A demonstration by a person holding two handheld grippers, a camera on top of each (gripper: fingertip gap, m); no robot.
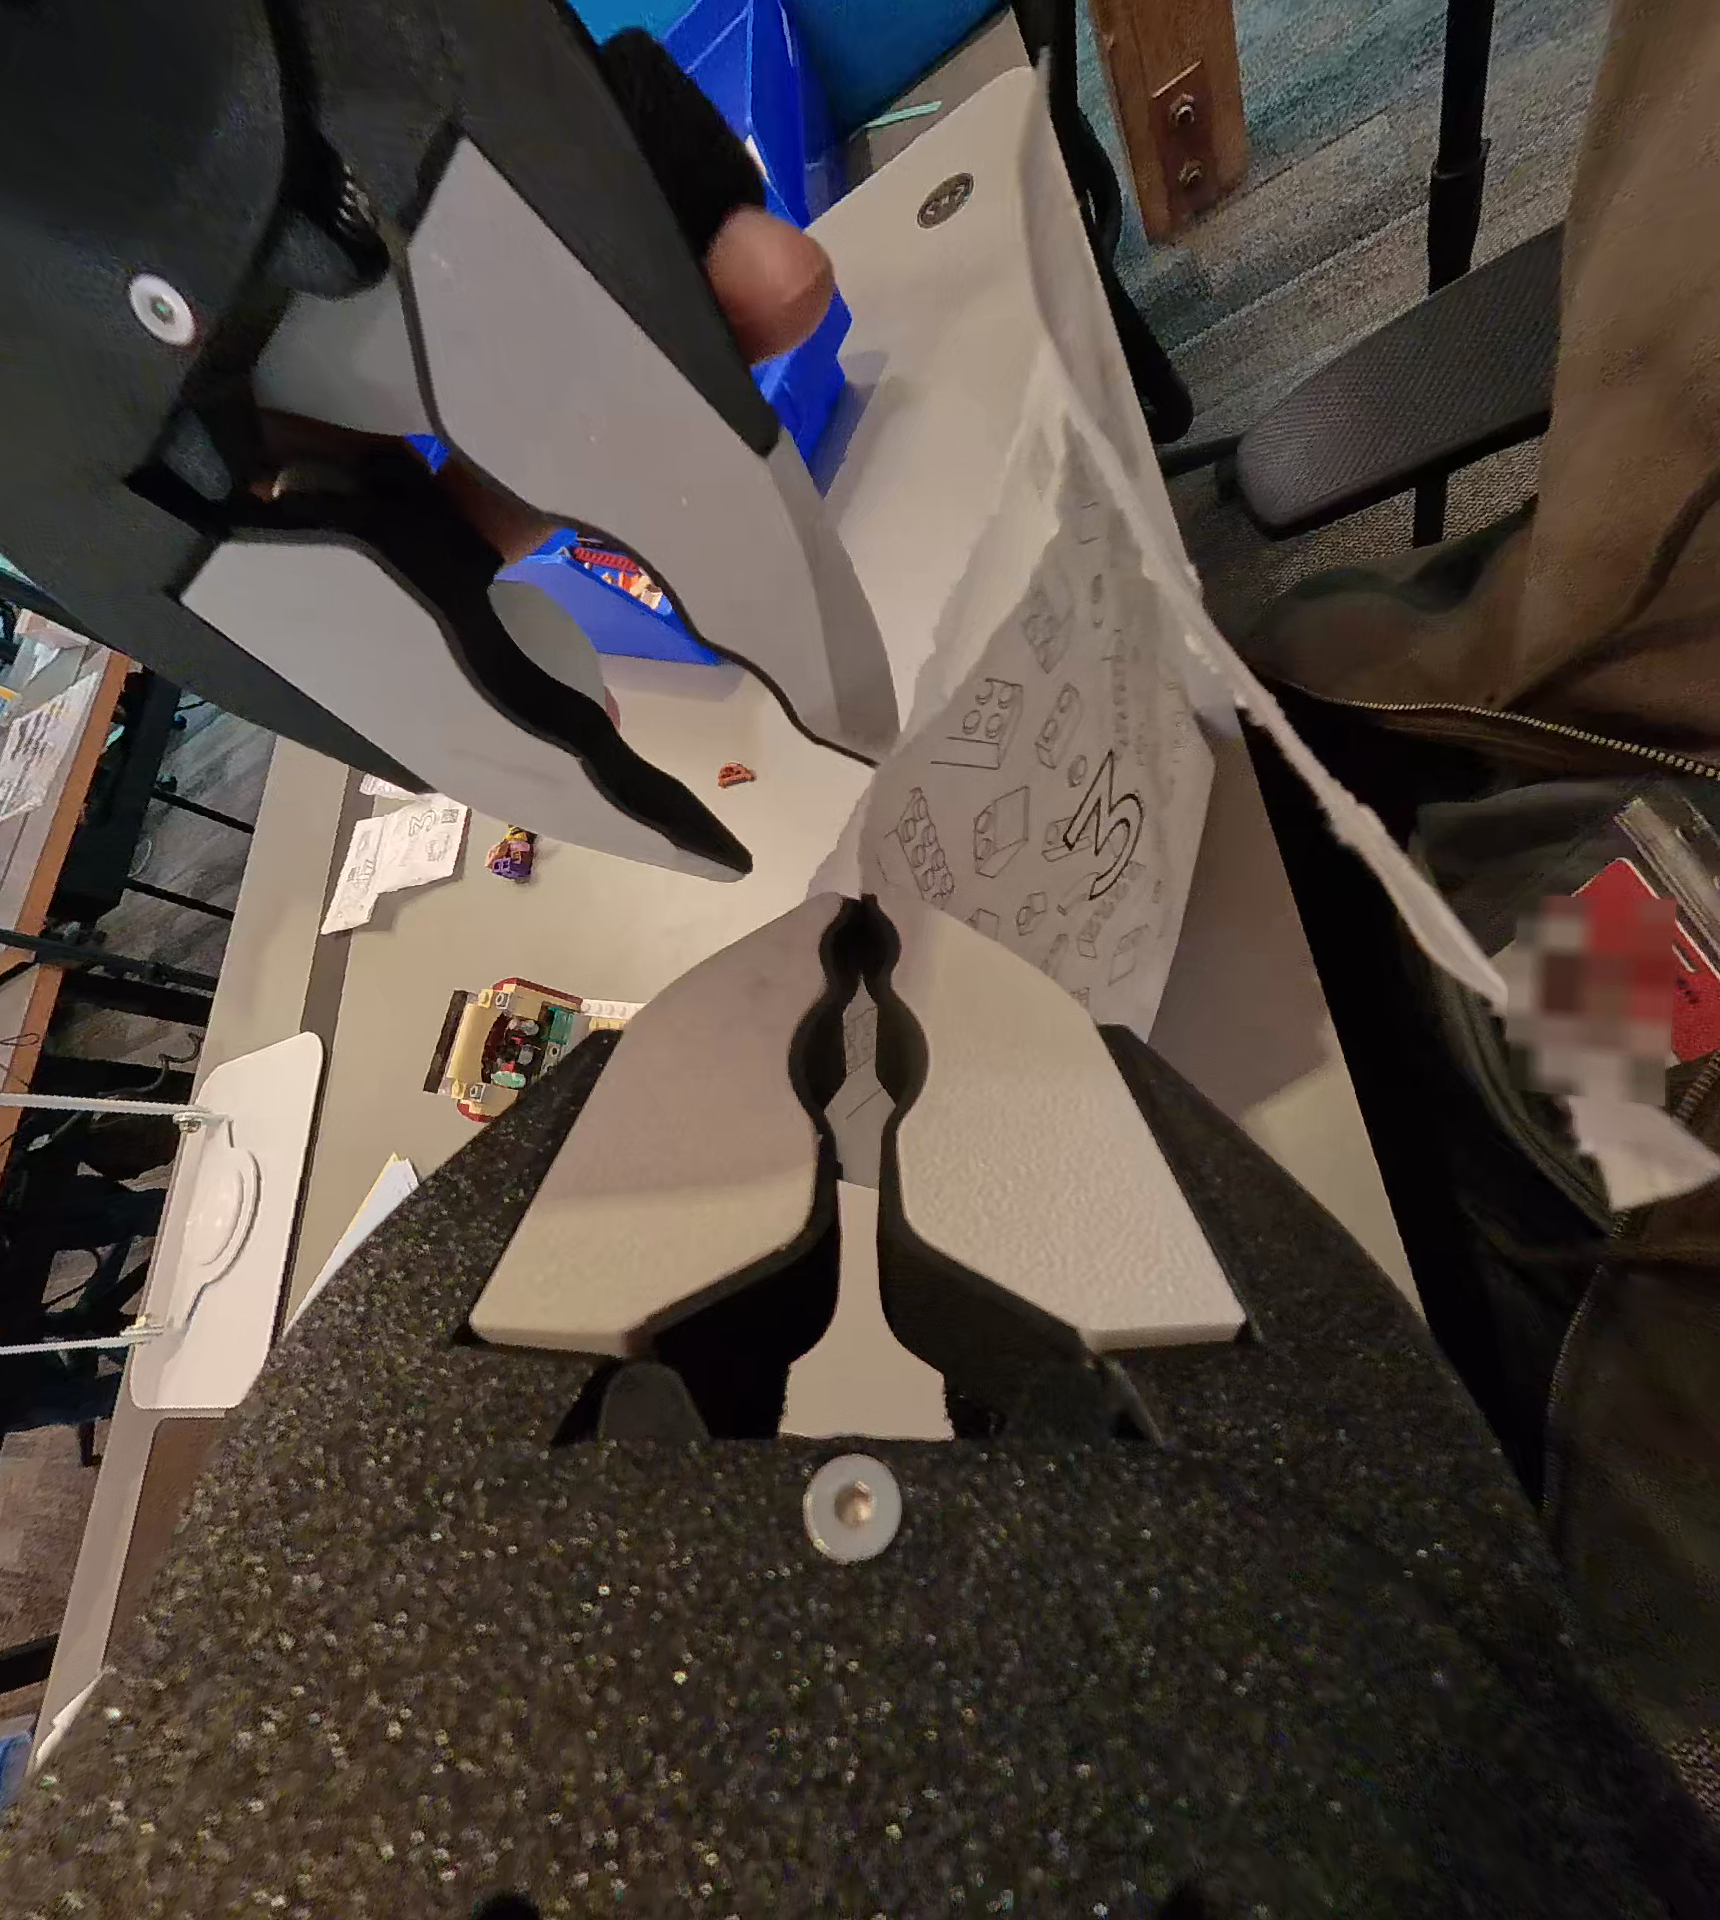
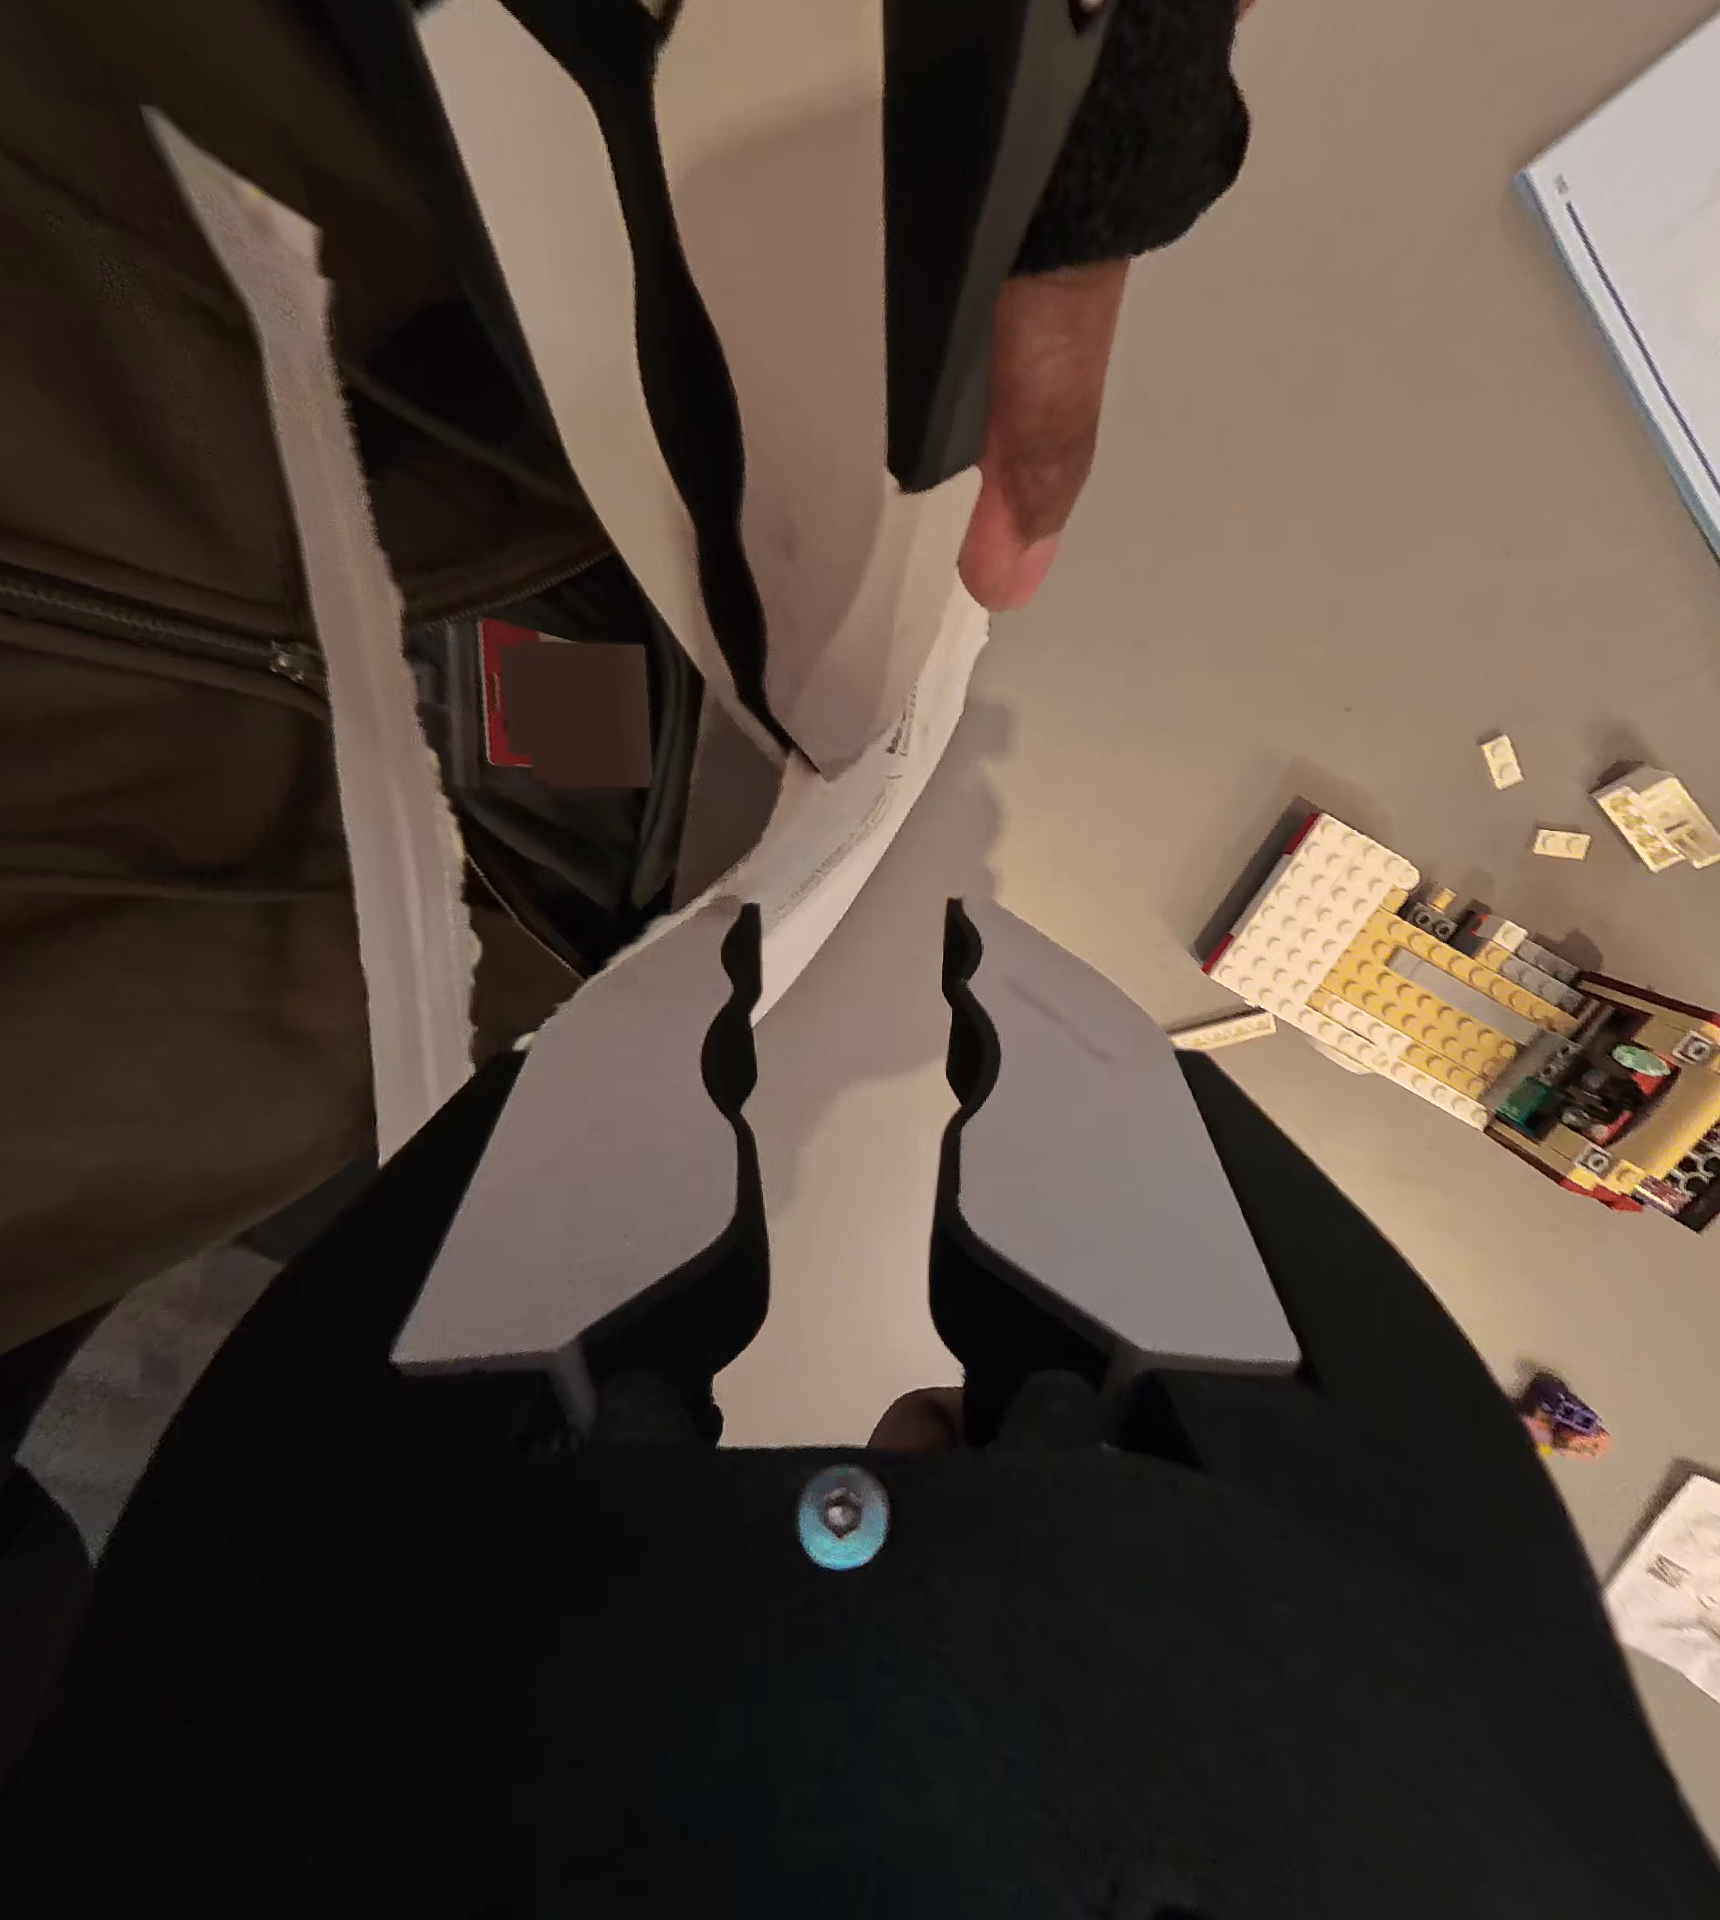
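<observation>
As seen from the left wrist, the left hand-held gripper [image 1: 861,914] pinches a torn white paper bag [image 1: 1053,790] printed with brick outlines, its fingertips pressed together; this view alone shows a blue bin [image 1: 794,94] and one small red piece [image 1: 734,774] on the surface [image 1: 627,925]. From the right wrist, the right hand-held gripper [image 2: 851,914] stands spread, beside the bag; only here appear one booklet [image 2: 1666,343] and three loose pale plates [image 2: 1560,842] near the brick model [image 2: 1458,1018].
</observation>
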